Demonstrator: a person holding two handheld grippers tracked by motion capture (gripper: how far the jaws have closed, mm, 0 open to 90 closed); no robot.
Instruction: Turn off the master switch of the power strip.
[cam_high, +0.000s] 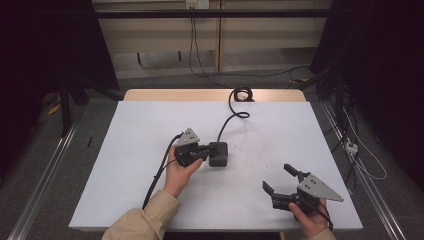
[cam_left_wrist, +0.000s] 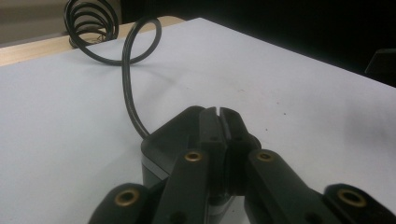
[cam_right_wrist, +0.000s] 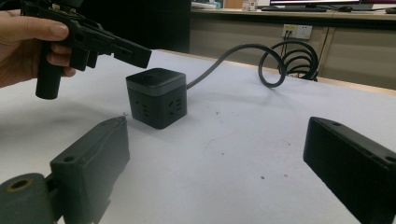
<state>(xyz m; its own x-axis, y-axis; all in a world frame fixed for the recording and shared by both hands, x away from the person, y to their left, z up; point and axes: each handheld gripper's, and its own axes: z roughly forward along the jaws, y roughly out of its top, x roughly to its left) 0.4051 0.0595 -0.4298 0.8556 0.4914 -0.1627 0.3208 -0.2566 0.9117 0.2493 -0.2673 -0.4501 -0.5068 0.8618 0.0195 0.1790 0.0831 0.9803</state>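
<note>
Left gripper (cam_high: 204, 151) (jaws closed, level) hovers over the cube socket (cam_high: 218, 154).

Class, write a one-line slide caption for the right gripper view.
Open right hand-held gripper faces a black cube power socket; the shut left hand-held gripper hovers above it.

I see my left tool (cam_left_wrist: 219, 116) with its two black jaws pressed together, their tips just above the top of the black cube (cam_left_wrist: 161, 144). The cube sits on the white table (cam_left_wrist: 56, 140). From the cube's far side a black cable (cam_left_wrist: 127, 88) runs away to a coil (cam_left_wrist: 91, 21) at the table's far edge.
</note>
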